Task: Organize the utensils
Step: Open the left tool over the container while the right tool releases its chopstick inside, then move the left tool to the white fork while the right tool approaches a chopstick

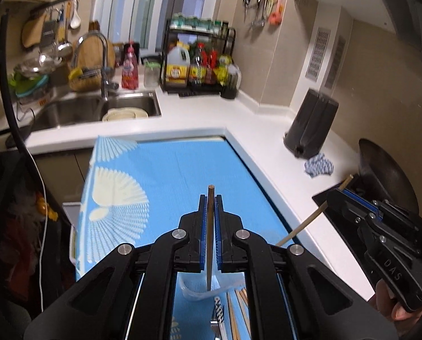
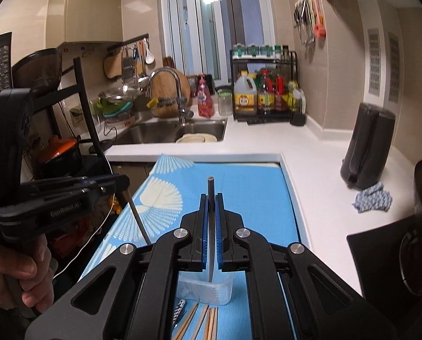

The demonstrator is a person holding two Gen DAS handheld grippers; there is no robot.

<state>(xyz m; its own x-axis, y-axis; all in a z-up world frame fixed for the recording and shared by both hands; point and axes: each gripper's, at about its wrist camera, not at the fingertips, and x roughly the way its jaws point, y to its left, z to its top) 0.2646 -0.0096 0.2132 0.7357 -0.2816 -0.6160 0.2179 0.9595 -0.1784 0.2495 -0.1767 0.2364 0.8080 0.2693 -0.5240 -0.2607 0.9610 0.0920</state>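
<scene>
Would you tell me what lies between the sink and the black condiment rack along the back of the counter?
In both views, a red dish-soap bottle and a green-lidded glass jar stand between the sink and the rack.

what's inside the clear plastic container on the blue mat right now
The clear container appears to hold nothing yet; a chopstick clamped in the right gripper hangs over it. The gripper's frame hides its sides and part of the bottom.
</scene>
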